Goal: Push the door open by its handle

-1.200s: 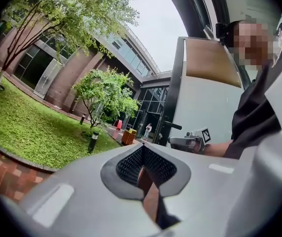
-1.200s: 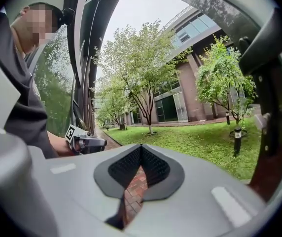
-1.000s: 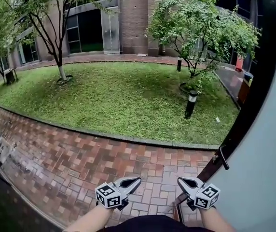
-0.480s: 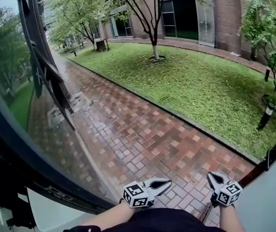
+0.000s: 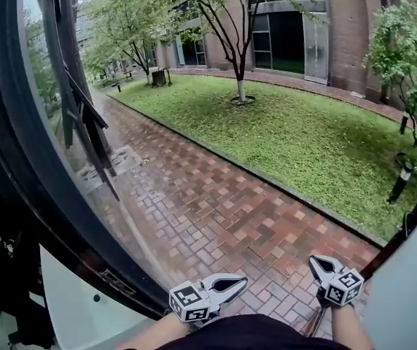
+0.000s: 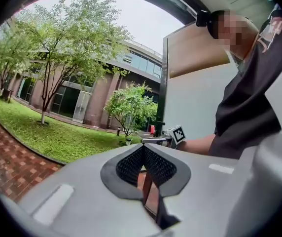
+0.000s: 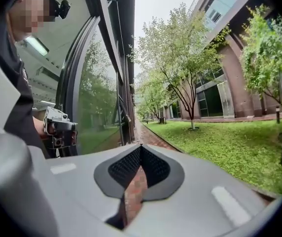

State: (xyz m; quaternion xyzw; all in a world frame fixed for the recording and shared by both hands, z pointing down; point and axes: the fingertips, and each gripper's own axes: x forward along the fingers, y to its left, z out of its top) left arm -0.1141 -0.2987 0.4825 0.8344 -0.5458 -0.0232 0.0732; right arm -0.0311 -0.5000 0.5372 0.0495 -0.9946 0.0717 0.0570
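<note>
In the head view the white door (image 5: 412, 297) stands swung open at the right, its dark edge carrying a small lever handle (image 5: 410, 223). My right gripper (image 5: 313, 262) is shut and empty, low beside that door and apart from the handle. My left gripper (image 5: 240, 281) is also shut and empty, over the brick path. The left gripper view shows its jaws (image 6: 142, 147) closed tip to tip, with the right gripper (image 6: 173, 135) and the door's dark edge (image 6: 161, 93) beyond. In the right gripper view the jaws (image 7: 140, 147) are closed; the left gripper (image 7: 59, 127) shows at the left.
A glass panel in a thick dark frame (image 5: 26, 166) fills the left. A wet brick path (image 5: 216, 210) runs ahead beside a lawn (image 5: 303, 137) with trees, a bollard lamp (image 5: 399, 181) and brick buildings. A person's torso (image 6: 249, 102) is close behind the grippers.
The head view has swung left: the dark-framed glass panel now fills the left and the white door has slid to the right edge. Both grippers stay shut and have shifted right in the picture.
</note>
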